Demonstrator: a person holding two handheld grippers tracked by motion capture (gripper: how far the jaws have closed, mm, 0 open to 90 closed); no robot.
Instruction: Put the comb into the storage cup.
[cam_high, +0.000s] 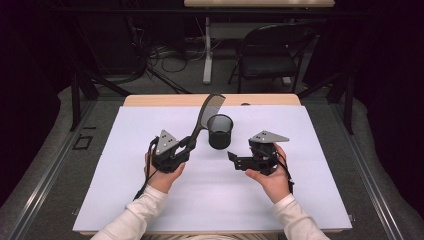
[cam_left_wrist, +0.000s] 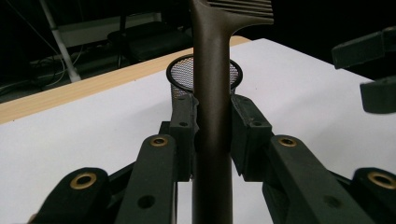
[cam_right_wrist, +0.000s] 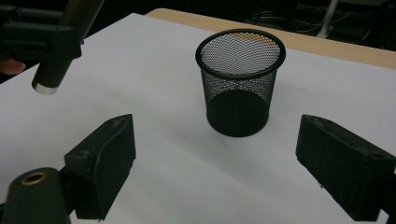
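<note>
- comb (cam_high: 204, 114) clamped by its handle in left gripper (cam_high: 186, 148) fingers, teeth end up, tilted over the desk (cam_high: 150, 200), just left of mesh cup (cam_high: 220, 131)
- right gripper (cam_high: 233, 159) fingers wide open, nothing held, facing cup
- risk: comb tip catches the rim and tips the light cup, which isn't steadied

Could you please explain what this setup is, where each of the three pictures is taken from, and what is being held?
A person sits at a table covered by a white sheet and holds a hand tool with two black fingers in each hand. The high view looks down from above; the other two come from cameras riding on the tools.

The left gripper is clamped on the handle of a dark comb, whose teeth point up. The right gripper is open and empty, aimed at a black mesh cup standing upright on the sheet.
</note>
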